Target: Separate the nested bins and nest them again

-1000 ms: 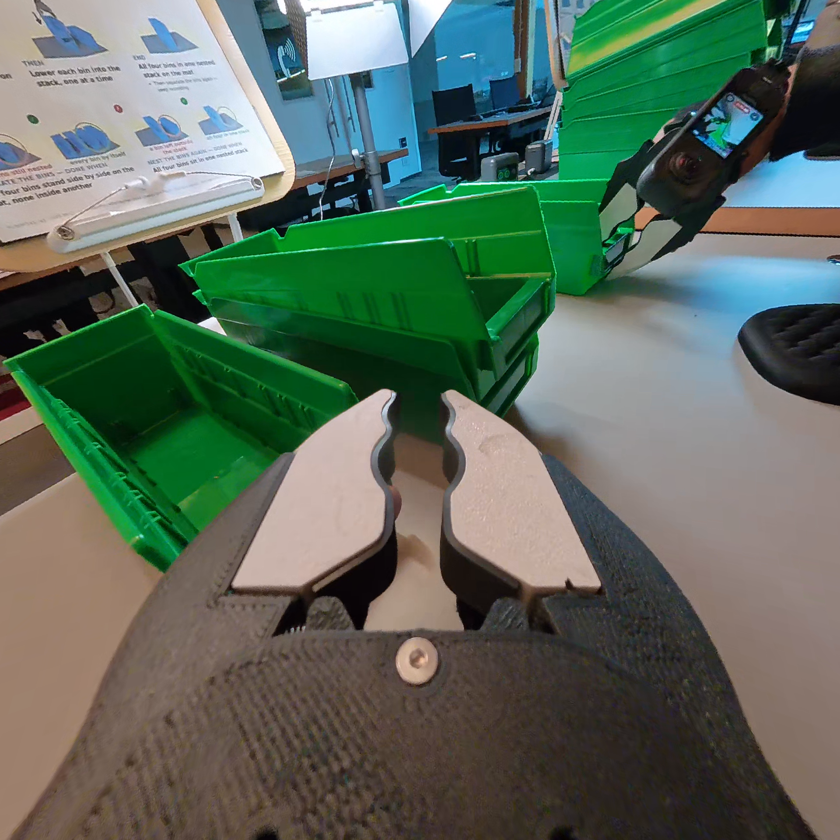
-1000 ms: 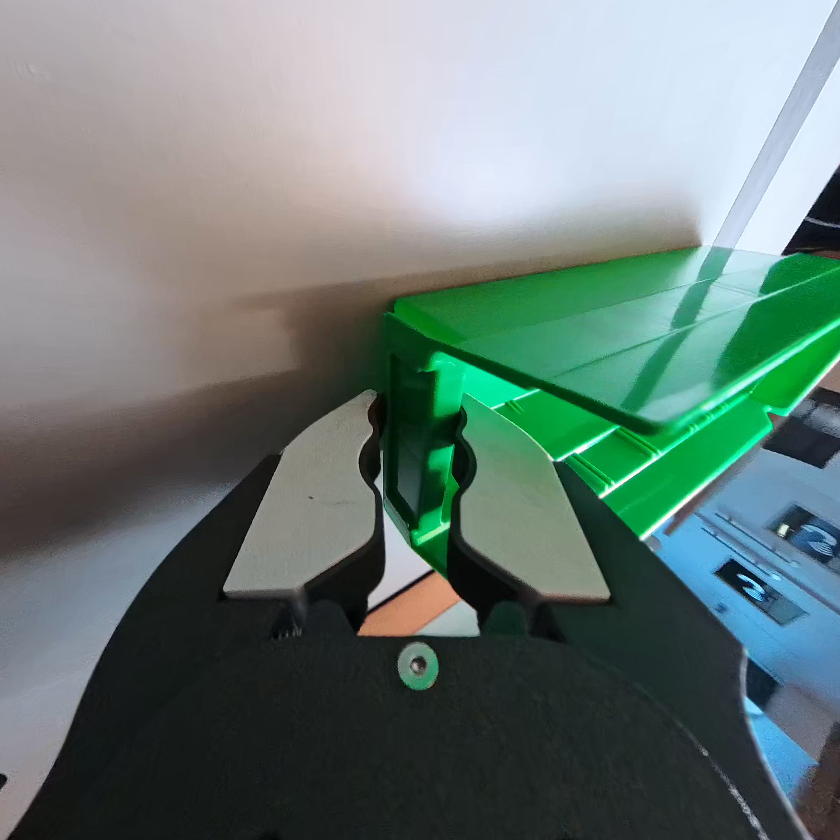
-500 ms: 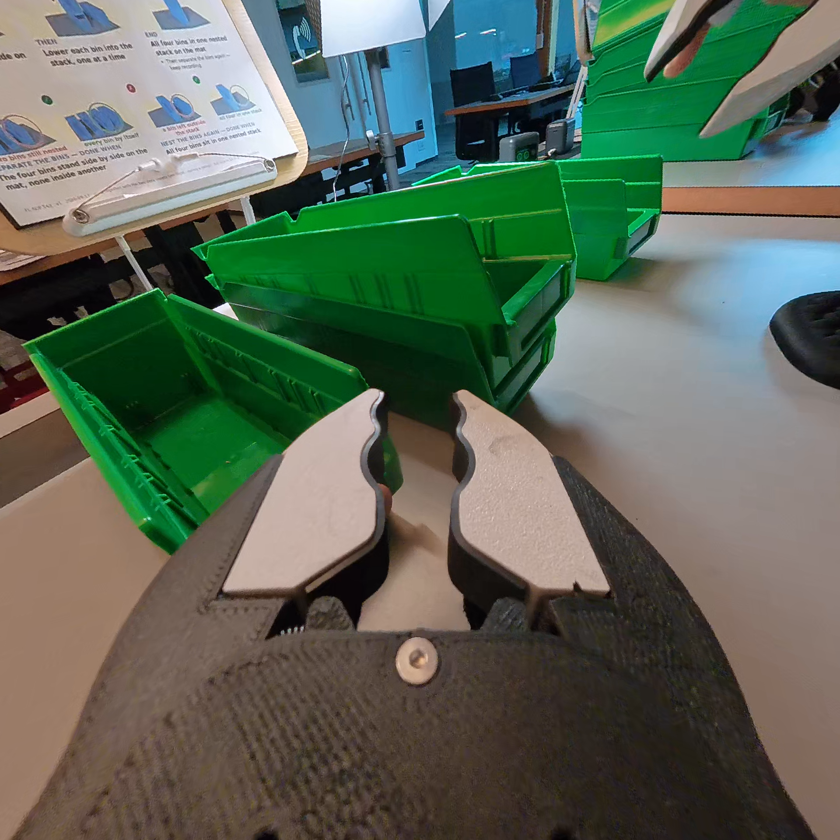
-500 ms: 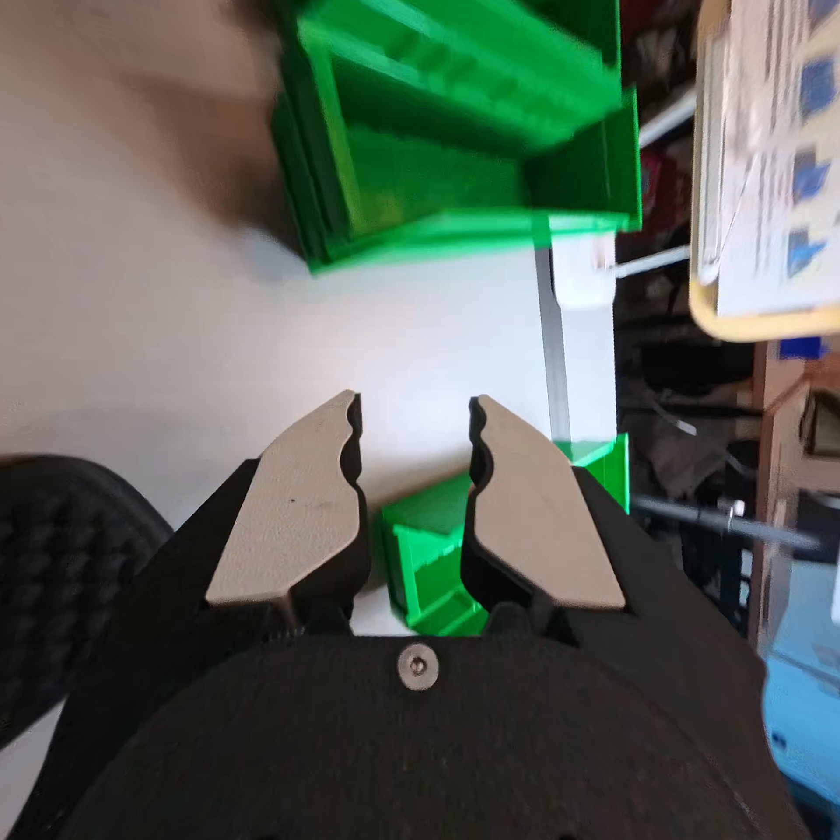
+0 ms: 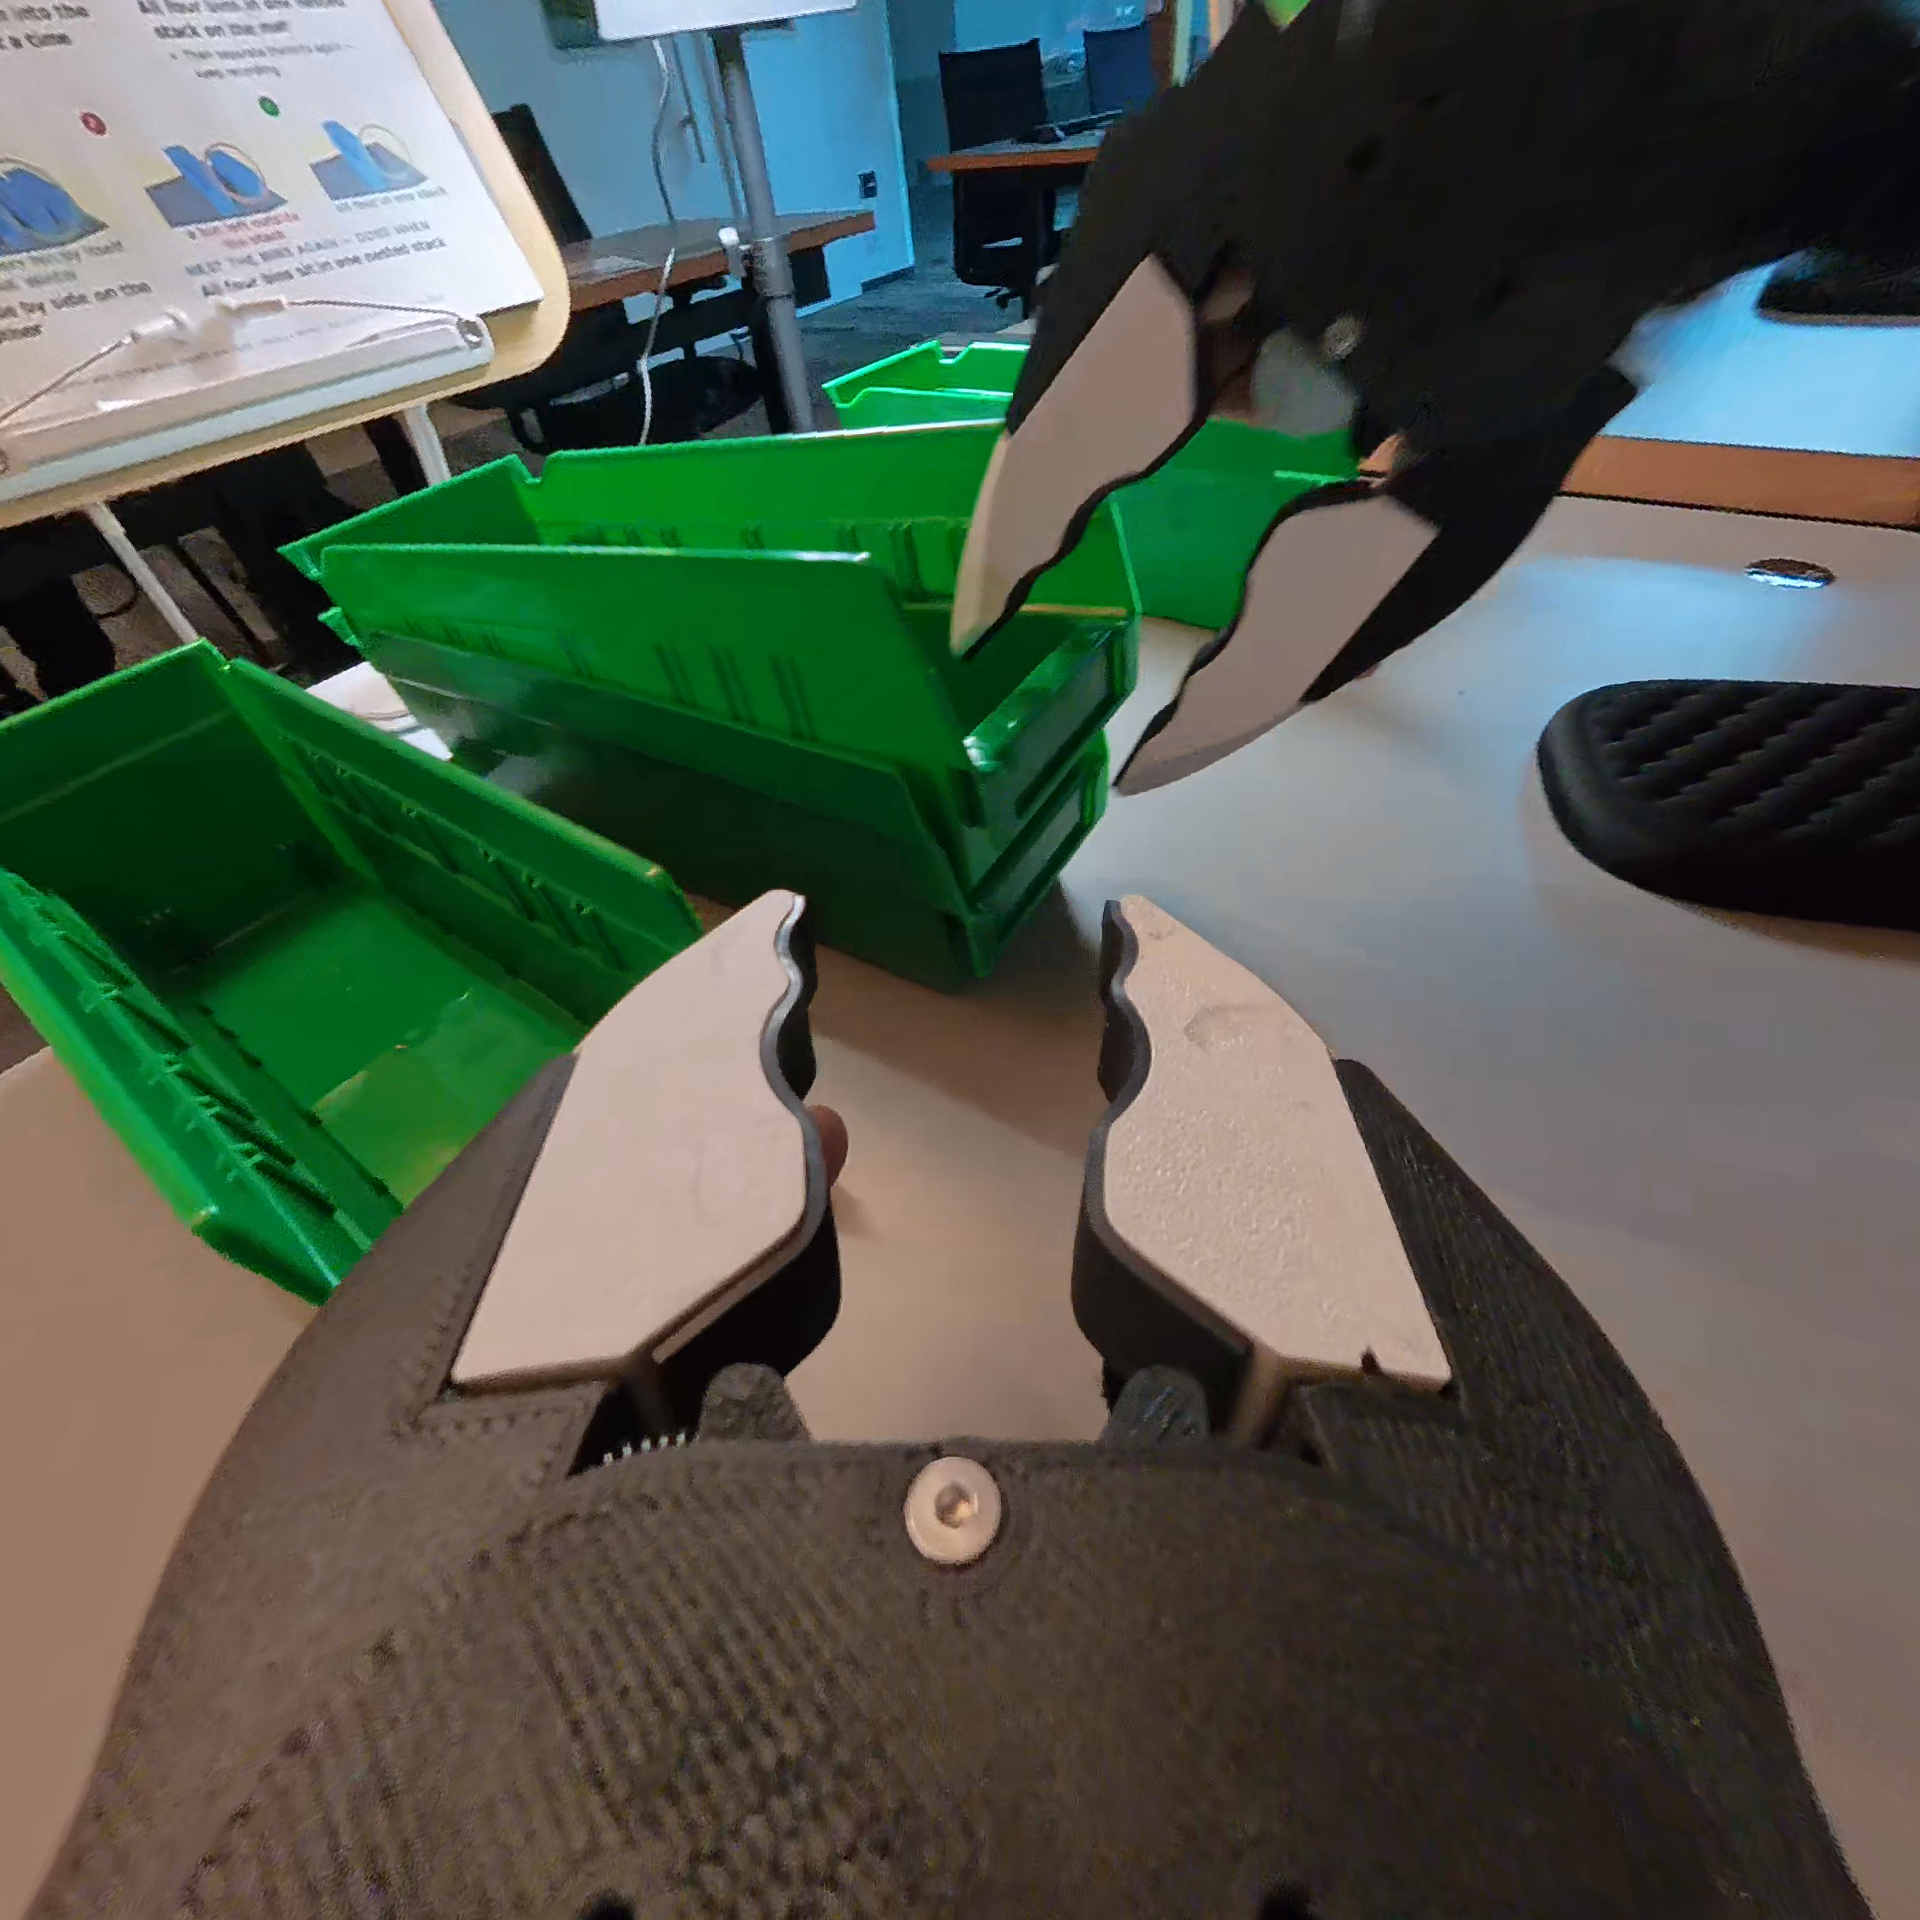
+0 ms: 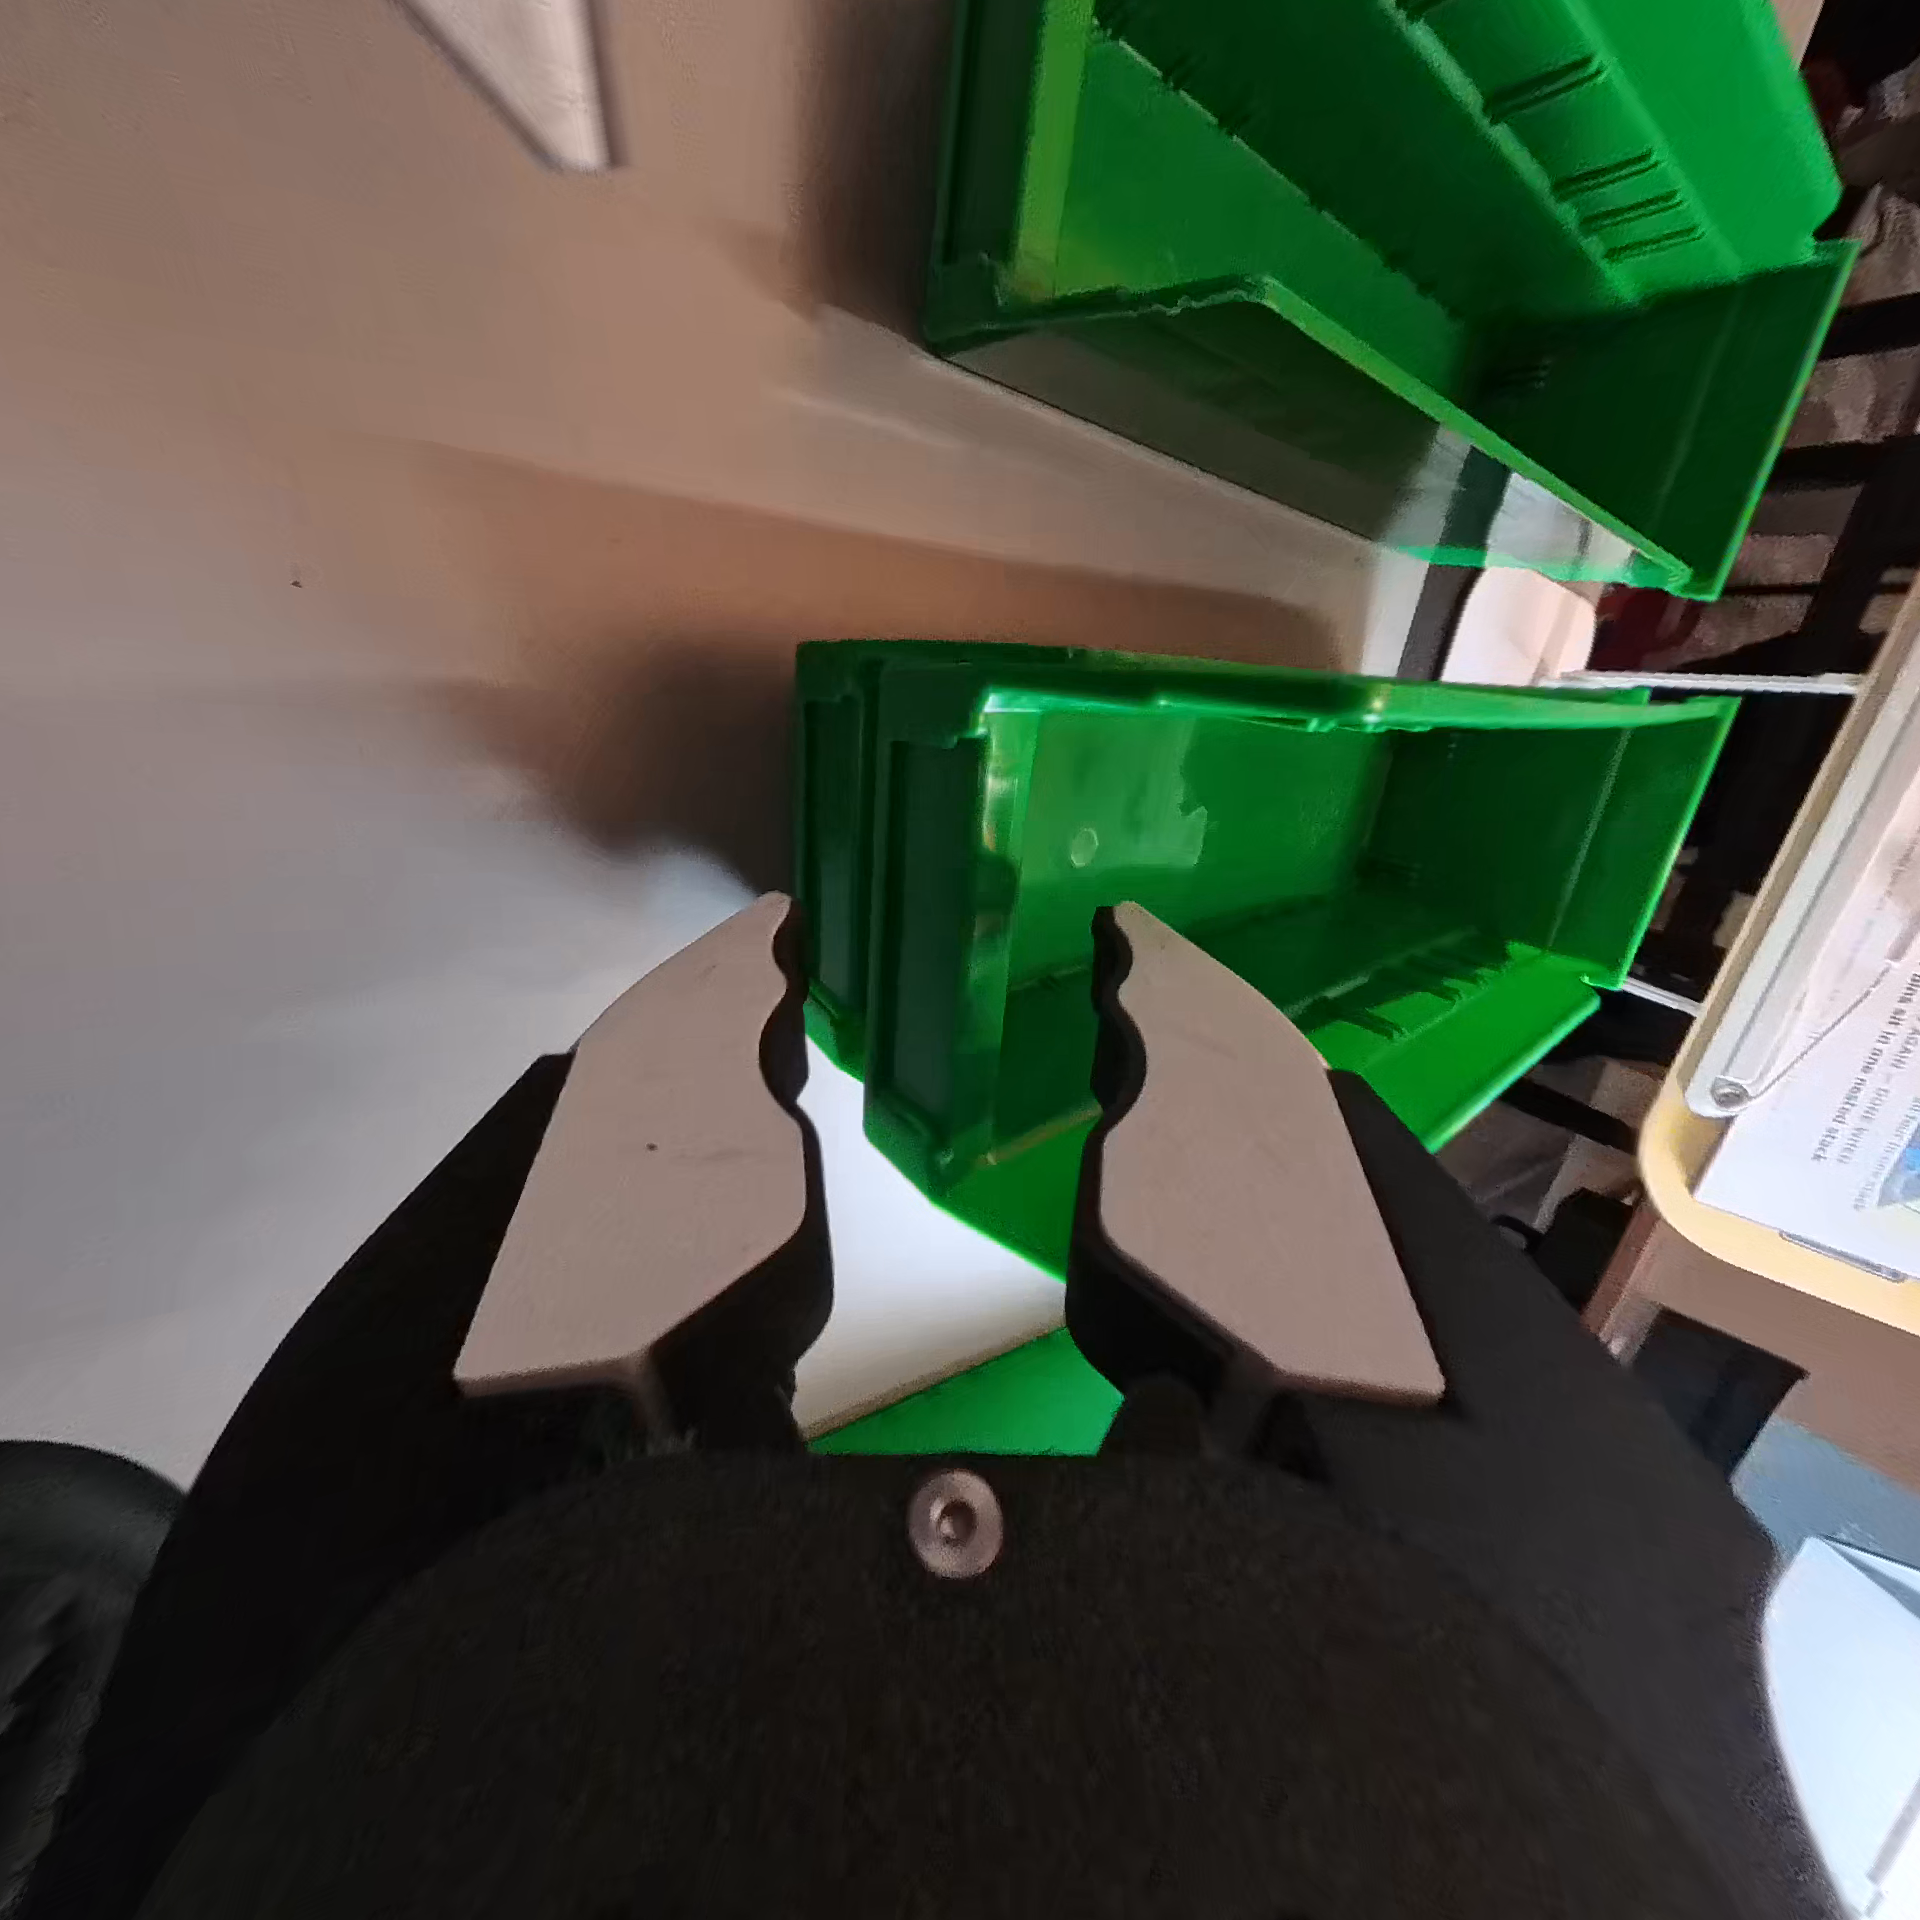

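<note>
A nested stack of green bins [image 5: 727, 675] stands mid-table. A single green bin [image 5: 260, 935] lies open to its left, and another green bin [image 5: 1195, 520] sits behind the stack. My left gripper [image 5: 951, 935] is open and empty, low over the table just in front of the stack. My right gripper [image 5: 1049, 707] is open, and its jaws straddle the front lip of the stack's top bin without closing. In the right wrist view the right gripper [image 6: 945, 935] frames the stack's front end [image 6: 935, 987], with the single bin [image 6: 1455, 208] beyond it.
An instruction board on a stand [image 5: 260, 208] rises behind the bins at the left and also shows in the right wrist view [image 6: 1818, 1039]. A black textured pad [image 5: 1745, 800] lies on the table at the right. The table's edge runs by the single bin. Desks and chairs stand farther off. Across from one pair of fingers to the other is roughly 10 centimetres.
My right gripper let go of the far green bin, opened, and swung over to the stack's front lip. My left gripper opened wider.
</note>
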Available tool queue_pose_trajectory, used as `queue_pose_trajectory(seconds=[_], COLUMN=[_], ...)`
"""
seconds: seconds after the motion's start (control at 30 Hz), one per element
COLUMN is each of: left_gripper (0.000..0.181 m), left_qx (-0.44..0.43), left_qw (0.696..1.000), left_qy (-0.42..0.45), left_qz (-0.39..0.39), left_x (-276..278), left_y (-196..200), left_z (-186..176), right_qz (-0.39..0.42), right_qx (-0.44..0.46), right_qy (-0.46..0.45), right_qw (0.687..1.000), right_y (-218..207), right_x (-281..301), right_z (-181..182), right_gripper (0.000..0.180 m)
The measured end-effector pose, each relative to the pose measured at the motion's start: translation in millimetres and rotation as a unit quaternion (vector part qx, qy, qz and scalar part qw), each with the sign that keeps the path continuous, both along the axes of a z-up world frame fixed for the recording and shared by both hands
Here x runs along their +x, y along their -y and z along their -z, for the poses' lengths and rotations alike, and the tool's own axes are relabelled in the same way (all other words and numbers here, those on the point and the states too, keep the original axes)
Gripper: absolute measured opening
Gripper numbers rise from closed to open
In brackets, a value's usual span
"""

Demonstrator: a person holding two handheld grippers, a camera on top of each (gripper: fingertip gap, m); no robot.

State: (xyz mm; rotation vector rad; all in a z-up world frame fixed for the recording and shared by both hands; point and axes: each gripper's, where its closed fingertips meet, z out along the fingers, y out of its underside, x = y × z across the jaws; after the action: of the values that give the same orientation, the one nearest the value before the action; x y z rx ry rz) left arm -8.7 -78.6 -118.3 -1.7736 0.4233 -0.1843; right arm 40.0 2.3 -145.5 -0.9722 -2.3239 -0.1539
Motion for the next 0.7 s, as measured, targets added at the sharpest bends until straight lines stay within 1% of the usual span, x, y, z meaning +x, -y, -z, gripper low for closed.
queue_pose_trajectory(seconds=[0.1,0.23,0.5,0.7], left_gripper=[0.055,0.056,0.056,0.055], left_qx=[-0.006,-0.008,-0.012,-0.019], left_qw=[1.000,1.000,1.000,1.000], left_qy=[-0.001,-0.004,-0.004,-0.008], left_qz=[0.017,0.026,0.027,0.021], left_x=[13.4,23.9,24.9,21.7], left_y=[5.6,12.6,14.7,11.4], left_z=[-5.1,-8.9,-8.3,-3.6], right_qz=[0.003,0.000,0.004,0.006], right_qx=[0.016,0.040,0.036,0.033], right_qy=[0.011,0.022,0.032,0.014], right_qw=[1.000,0.999,0.999,0.999], right_y=[-4.1,-7.8,-7.9,-12.9], right_x=[-5.2,-9.6,-8.7,-8.5], right_z=[9.5,17.9,18.0,-8.8], right_gripper=[0.050,0.032,0.030,0.031])
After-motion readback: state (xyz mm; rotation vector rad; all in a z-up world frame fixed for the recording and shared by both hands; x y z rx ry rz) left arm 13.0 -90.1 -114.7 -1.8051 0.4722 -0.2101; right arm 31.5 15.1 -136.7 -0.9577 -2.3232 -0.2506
